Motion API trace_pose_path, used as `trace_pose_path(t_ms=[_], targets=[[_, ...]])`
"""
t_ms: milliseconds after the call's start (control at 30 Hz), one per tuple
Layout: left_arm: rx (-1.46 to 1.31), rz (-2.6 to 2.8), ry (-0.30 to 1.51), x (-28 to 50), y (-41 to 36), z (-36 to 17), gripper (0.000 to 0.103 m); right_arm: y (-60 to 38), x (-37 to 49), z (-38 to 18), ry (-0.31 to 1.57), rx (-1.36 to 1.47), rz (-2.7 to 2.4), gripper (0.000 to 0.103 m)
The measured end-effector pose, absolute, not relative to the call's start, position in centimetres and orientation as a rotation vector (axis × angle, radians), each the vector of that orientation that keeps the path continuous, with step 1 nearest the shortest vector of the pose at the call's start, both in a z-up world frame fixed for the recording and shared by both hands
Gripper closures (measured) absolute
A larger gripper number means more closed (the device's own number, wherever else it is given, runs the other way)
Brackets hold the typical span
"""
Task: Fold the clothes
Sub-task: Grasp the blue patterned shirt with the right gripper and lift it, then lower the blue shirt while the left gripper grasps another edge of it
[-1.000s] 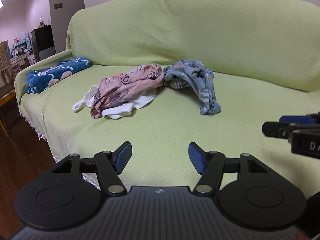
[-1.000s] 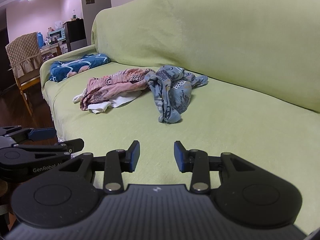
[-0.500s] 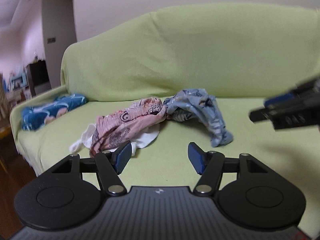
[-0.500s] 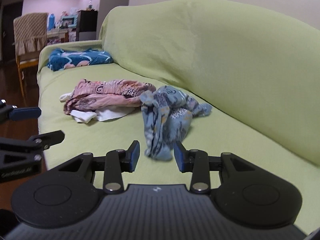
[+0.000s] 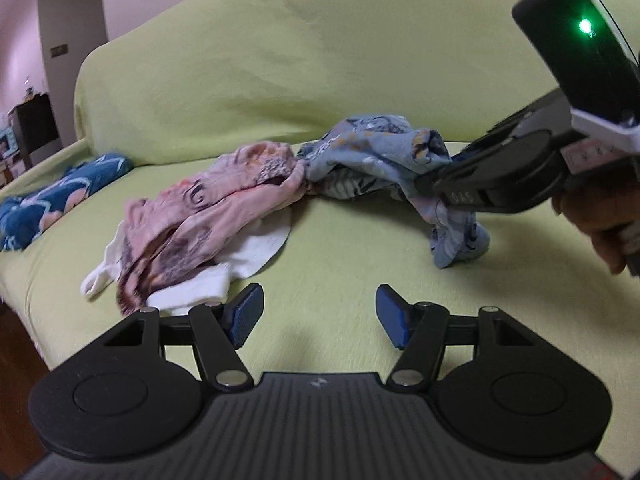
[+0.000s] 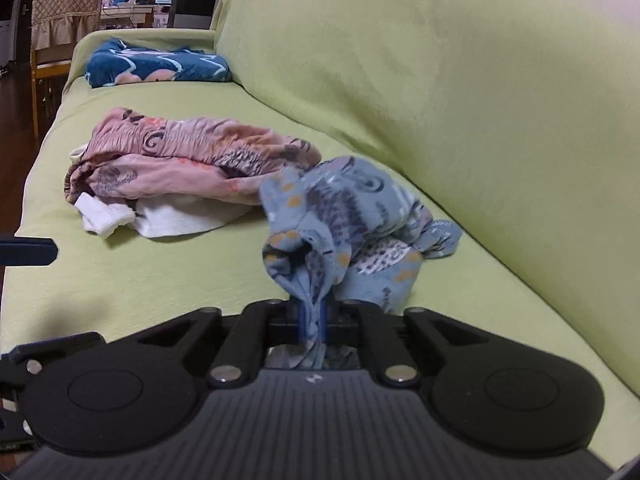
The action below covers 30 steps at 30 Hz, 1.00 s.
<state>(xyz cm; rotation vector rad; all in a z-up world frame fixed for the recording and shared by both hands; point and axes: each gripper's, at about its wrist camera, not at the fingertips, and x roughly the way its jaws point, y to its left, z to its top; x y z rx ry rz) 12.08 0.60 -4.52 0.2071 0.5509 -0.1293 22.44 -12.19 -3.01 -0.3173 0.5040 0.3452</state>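
A crumpled blue patterned garment [image 5: 372, 148] [image 6: 348, 208] lies on the green-covered sofa, touching a pink patterned garment [image 5: 208, 208] [image 6: 180, 160] that rests on a white one [image 5: 256, 248] [image 6: 176, 220]. My right gripper [image 6: 313, 316] [image 5: 424, 186] is closing its jaws, and the blue pads pinch a bunched end of the blue garment. A person's hand [image 5: 600, 220] holds that gripper. Open and with nothing in it, my left gripper [image 5: 318, 304] hovers over bare sofa cover just in front of the white garment.
A dark blue patterned cloth [image 5: 52, 196] [image 6: 156, 64] lies at the sofa's far left end. The sofa backrest [image 6: 480, 80] rises behind the clothes. A covered chair [image 6: 64, 8] and cluttered furniture stand beyond the left armrest. Wooden floor lies left of the seat edge.
Both grippers moved in closer to the clothes. The right gripper went from open to pinching the near end of the blue garment. The left gripper stayed open.
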Motion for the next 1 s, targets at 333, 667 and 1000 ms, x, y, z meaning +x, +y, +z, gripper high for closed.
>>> trace_pose_path(t_ms=[333, 667, 1000], targets=[[0.235, -0.244, 0.484, 9.6, -2.2, -1.5, 0.039, -23.1, 6.6, 4.8, 0.409, -0.479, 0.268, 0.100], [0.103, -0.418, 0.618, 12.8, -3.8, -1.5, 0.039, -30.4, -6.1, -0.5, 0.809, -0.509, 0.281, 0.094], [0.034, -0.492, 0.762, 19.3, -3.2, -5.2, 0.040, -32.7, 5.9, 4.2, 0.587, -0.223, 0.485, 0.069]])
